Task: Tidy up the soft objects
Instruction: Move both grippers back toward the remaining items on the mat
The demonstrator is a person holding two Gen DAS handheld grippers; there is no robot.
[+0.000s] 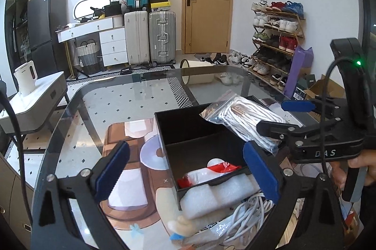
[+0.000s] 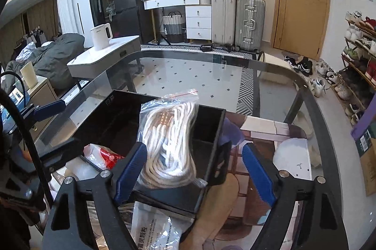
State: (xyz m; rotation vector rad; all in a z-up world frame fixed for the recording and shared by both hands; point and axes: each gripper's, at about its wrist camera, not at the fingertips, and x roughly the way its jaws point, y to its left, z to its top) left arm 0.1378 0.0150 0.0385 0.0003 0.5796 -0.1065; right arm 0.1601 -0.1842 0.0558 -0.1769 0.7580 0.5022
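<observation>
A black divided box (image 1: 164, 130) (image 2: 212, 135) stands on the glass table. A clear zip bag of white cord (image 1: 244, 118) (image 2: 166, 139) leans over the box's edge. My right gripper (image 2: 192, 167) (image 1: 277, 117) is open, its jaws wide either side of the bag's lower end. My left gripper (image 1: 185, 172) is open and empty, straddling the box's near compartment, which holds a red and white packet (image 1: 211, 171) (image 2: 103, 155). A white foam block (image 1: 218, 196) and loose white cable (image 1: 249, 212) lie in front of the box.
A printed mat (image 1: 127, 170) lies under the box on the glass table (image 1: 131, 95). A printed plastic bag (image 2: 152, 231) lies near the right gripper. A side table with a white kettle (image 1: 24, 77) stands left. Suitcases, a door and a shoe rack stand beyond.
</observation>
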